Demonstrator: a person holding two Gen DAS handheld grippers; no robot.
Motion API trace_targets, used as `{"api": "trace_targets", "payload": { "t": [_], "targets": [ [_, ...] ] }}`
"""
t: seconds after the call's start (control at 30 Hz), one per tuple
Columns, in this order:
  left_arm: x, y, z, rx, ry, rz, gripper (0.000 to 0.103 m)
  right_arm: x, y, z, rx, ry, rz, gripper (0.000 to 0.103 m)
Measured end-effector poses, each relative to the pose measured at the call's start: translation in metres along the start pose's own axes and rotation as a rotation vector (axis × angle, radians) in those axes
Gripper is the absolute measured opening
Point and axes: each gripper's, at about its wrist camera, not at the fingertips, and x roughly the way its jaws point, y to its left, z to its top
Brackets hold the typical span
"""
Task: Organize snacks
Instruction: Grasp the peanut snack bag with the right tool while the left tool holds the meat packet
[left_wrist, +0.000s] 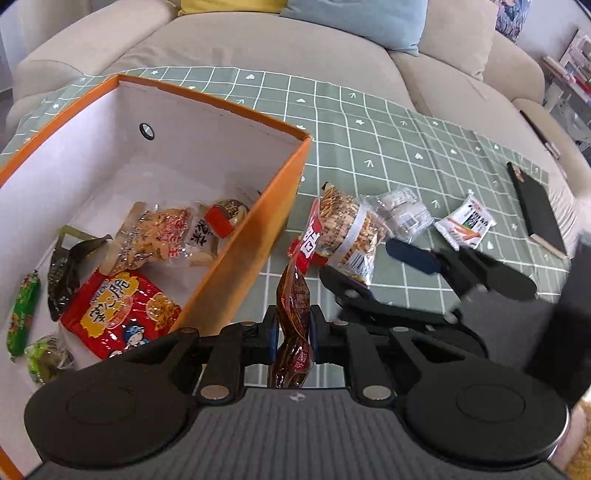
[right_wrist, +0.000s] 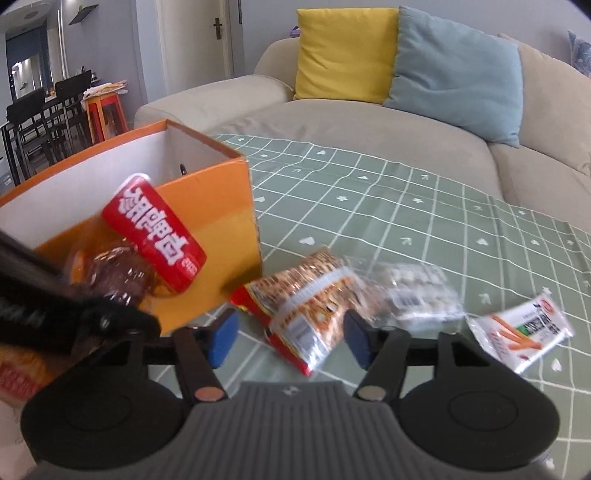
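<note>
My left gripper (left_wrist: 293, 328) is shut on a brown snack packet with a red label (left_wrist: 295, 295), held above the table beside the orange box (left_wrist: 236, 258). The same packet (right_wrist: 155, 236) hangs in front of the box (right_wrist: 221, 206) in the right wrist view. Several snack packs lie inside the box. My right gripper (right_wrist: 290, 339) is open, its blue pads either side of a biscuit-stick pack (right_wrist: 306, 306) lying on the table, clear of it. Next to that pack lie a clear packet (right_wrist: 417, 291) and a white sachet (right_wrist: 524, 332).
A green checked cloth (left_wrist: 406, 147) covers the table. A black notebook (left_wrist: 535, 206) lies at its far right. A beige sofa (right_wrist: 369, 140) with yellow and blue cushions runs behind the table. Dining chairs stand far left.
</note>
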Motion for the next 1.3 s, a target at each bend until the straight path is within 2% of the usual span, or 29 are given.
{"api": "trace_targets", "payload": {
  "t": [0.1, 0.23, 0.33, 0.53, 0.83, 1.07, 1.3],
  "targets": [
    [0.001, -0.001, -0.003, 0.008, 0.002, 0.015, 0.017, 0.010, 0.005, 0.003, -0.009, 0.012, -0.045, 0.065],
    [0.003, 0.001, -0.007, -0.011, 0.019, 0.002, 0.017, 0.021, 0.002, 0.004, 0.024, 0.039, -0.059, 0.065],
    [0.003, 0.003, -0.009, -0.022, 0.022, 0.001, 0.017, 0.026, -0.002, 0.001, 0.052, 0.067, -0.054, 0.044],
    [0.003, 0.003, -0.011, -0.027, 0.027, -0.005, 0.017, 0.019, -0.004, -0.002, 0.070, 0.064, -0.021, 0.033],
    [-0.005, -0.003, -0.023, -0.032, 0.020, -0.024, 0.017, -0.019, 0.000, -0.018, 0.063, 0.085, -0.007, 0.021],
    [-0.013, -0.006, -0.039, -0.039, 0.024, -0.040, 0.017, -0.055, -0.008, -0.034, 0.117, 0.120, -0.033, 0.018],
    [-0.021, -0.010, -0.053, -0.045, 0.028, -0.052, 0.017, -0.094, -0.011, -0.046, 0.157, 0.101, -0.050, 0.018]
  ]
}}
